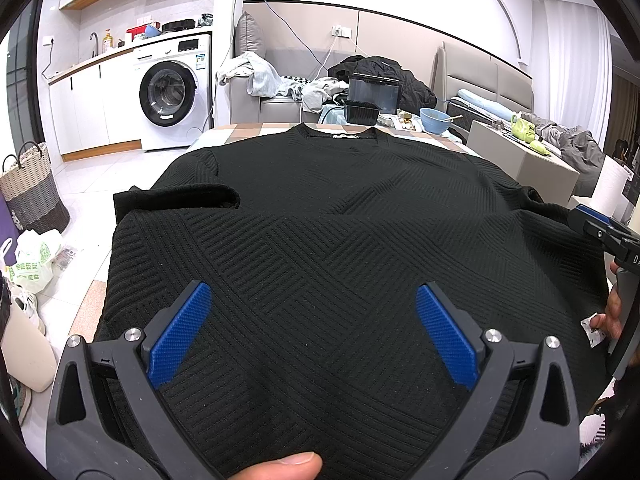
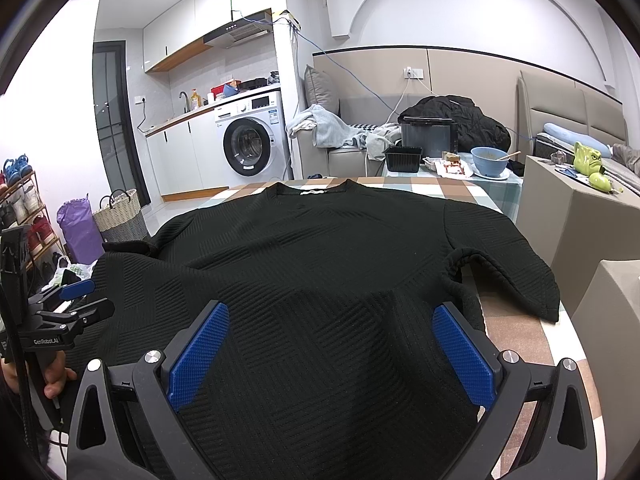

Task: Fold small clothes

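Checked table [image 2: 460, 190] under a spread black sweater [image 2: 320, 248].
Left tool [image 1: 312, 332] and right tool [image 2: 330, 348] both hover with jaws wide apart over the sweater's near hem, gripping nothing; washing machine [image 2: 252, 144] stands behind.

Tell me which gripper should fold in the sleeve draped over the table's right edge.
Right. The right gripper, open, hovers over the black sweater beside that sleeve; the left gripper, also open, is over the opposite side.
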Demonstrator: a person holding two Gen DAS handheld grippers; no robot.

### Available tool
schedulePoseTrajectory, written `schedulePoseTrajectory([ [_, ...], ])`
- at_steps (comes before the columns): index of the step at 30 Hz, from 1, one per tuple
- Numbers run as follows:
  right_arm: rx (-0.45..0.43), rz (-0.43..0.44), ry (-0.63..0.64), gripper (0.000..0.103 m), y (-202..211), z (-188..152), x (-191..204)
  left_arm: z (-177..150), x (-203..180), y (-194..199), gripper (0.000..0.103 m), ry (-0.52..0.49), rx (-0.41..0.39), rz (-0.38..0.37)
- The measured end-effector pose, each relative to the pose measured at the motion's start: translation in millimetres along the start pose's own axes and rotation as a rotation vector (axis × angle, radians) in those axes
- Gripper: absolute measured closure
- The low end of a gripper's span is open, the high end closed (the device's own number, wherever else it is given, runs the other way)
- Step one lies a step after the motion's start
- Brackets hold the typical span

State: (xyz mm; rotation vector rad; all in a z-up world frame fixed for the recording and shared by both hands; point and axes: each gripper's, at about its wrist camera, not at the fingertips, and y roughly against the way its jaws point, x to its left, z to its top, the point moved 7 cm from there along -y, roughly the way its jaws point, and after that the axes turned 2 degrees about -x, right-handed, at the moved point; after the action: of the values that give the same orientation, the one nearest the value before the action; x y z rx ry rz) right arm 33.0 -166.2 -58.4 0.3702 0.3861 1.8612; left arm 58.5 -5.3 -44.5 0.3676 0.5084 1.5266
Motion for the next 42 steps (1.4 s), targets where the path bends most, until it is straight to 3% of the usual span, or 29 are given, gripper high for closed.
schedulePoseTrajectory([
  [20, 0.029, -0.012, -0.015, 0.000, -4, -3, -5, -1, 7, 2, 0.001, 0.008, 0.005, 0.007],
  [32, 0.087, -0.088, 0.010, 0.000, -8, 0, -7, 0, 23, 8, 0.001, 0.037, 0.015, 0.038],
  [38, 0.092, -0.091, -0.036, 0.000, -10, 12, -15, 5, 28, 18, 0.001, 0.028, 0.015, 0.060],
  [42, 0.113, -0.083, -0.156, 0.000, -14, 22, -36, 14, 42, 32, 0.001, 0.066, -0.014, 0.075],
])
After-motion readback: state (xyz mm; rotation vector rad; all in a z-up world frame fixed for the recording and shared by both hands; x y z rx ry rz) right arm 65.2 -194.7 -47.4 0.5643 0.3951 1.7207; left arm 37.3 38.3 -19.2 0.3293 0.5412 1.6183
